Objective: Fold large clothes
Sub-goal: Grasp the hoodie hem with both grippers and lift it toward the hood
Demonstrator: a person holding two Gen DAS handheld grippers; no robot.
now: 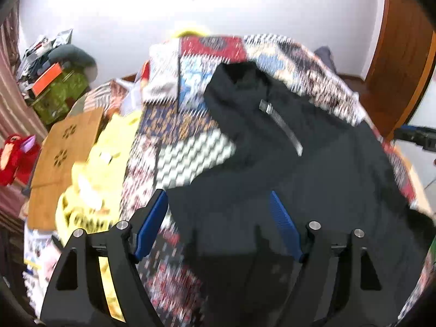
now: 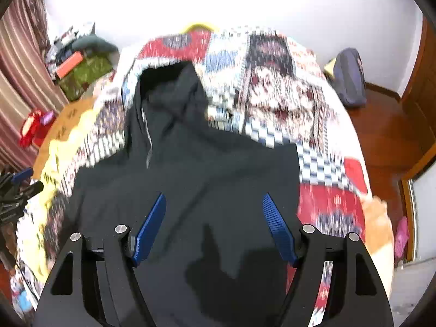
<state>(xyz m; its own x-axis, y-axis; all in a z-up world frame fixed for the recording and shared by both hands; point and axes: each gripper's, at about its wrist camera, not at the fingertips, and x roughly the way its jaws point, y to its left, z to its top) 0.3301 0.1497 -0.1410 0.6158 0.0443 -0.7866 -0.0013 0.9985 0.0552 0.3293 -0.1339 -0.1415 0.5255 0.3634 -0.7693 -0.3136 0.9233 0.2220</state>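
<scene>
Left tongs (image 1: 218, 199) gape wide, empty, over the black hooded jacket (image 1: 272, 163), which lies spread on the patchwork quilt (image 1: 190, 125) covering the bed, flat for folding. Right view: right tongs (image 2: 214, 201) also spread apart, holding nothing, above the jacket's lower body; hood (image 2: 169, 81) points away, zipper (image 2: 148, 141) up.

Patchwork quilt (image 2: 275, 87), multicoloured, covers the bed. Yellow cloth (image 1: 95, 163) lies crumpled along the quilt's left edge. Wooden board (image 1: 65, 158) with cut-out flower shapes sits beside the yellow cloth. Red bag (image 1: 13, 163) near striped curtain (image 2: 19, 62). Green box (image 1: 62, 95) with orange box (image 1: 46, 79) on top. Dark blue backpack (image 2: 350, 76) against white wall (image 2: 272, 5). Wooden door (image 1: 400, 54) at right.
</scene>
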